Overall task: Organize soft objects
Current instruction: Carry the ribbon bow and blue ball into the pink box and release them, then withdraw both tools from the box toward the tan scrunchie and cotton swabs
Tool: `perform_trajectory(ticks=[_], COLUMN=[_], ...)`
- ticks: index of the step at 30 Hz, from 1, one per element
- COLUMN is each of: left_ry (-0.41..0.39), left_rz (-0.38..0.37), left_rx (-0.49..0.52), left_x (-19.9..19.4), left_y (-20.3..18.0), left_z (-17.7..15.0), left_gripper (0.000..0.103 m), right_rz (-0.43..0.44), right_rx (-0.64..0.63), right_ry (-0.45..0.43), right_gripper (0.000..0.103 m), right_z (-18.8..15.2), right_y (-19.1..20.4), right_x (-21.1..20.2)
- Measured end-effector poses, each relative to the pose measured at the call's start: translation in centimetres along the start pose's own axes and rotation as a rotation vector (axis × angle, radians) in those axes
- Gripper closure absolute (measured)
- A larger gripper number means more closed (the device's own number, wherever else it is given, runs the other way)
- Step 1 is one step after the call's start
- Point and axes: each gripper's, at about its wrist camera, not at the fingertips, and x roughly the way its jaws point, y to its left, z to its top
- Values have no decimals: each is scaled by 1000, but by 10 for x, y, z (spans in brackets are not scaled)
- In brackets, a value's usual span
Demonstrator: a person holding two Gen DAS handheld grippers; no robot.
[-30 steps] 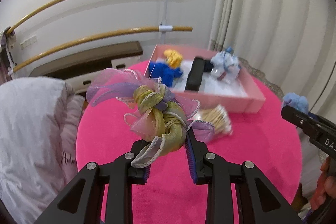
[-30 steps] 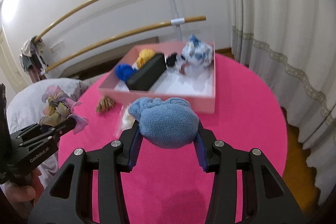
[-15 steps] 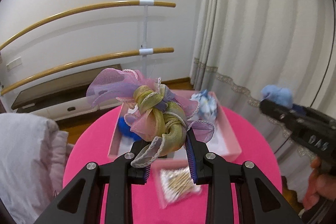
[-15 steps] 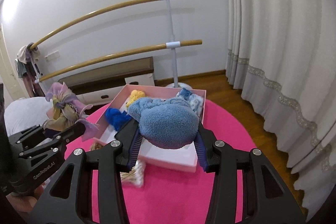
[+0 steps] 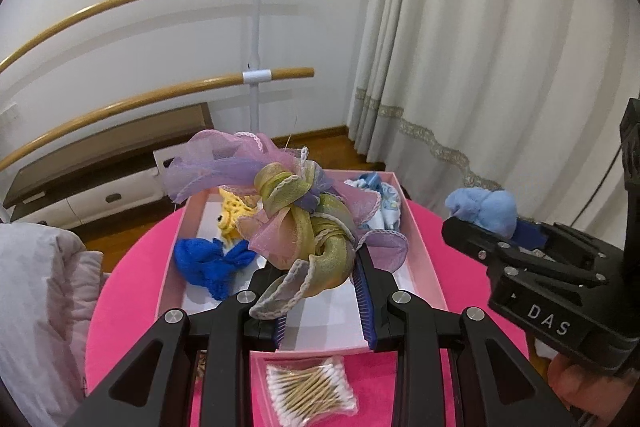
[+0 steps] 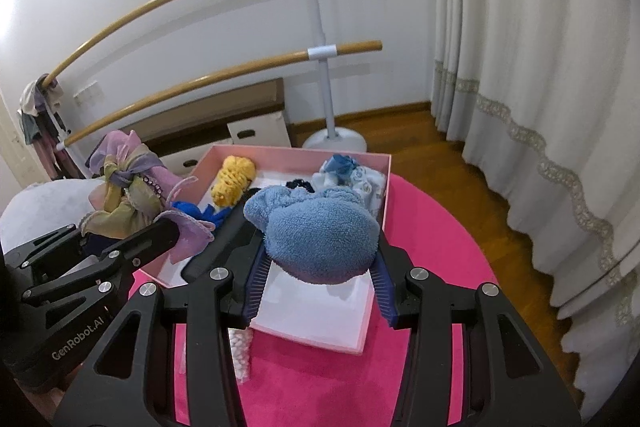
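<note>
Left wrist view, left gripper tilted down over pink box, fingers pinching ribbon scrunchie, right gripper seemingly squeezing blue fleece

Both wrist views overlook the pink box closely.

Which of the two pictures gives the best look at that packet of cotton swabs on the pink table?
The left wrist view: the packet of cotton swabs lies whole on the table below the pink box. In the right wrist view only a sliver of it shows between the gripper's black arms.
</note>
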Motion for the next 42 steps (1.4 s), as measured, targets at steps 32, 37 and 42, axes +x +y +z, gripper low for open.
perform_trajectory(ticks=[32, 37, 42], left_ry=[-2, -40, -68], left_rz=[134, 172, 181], left_rx=[8, 4, -10], left_x=[45, 19, -3], left_y=[-5, -3, 0], left_z=[22, 4, -15], left_gripper=[19, 6, 0], right_rz=[38, 22, -9], right_rx=[117, 124, 94], right_ry=[89, 59, 30], right_gripper=[3, 0, 0], right_z=[-7, -8, -10], right_y=[-24, -17, -2], right_x=[58, 43, 21])
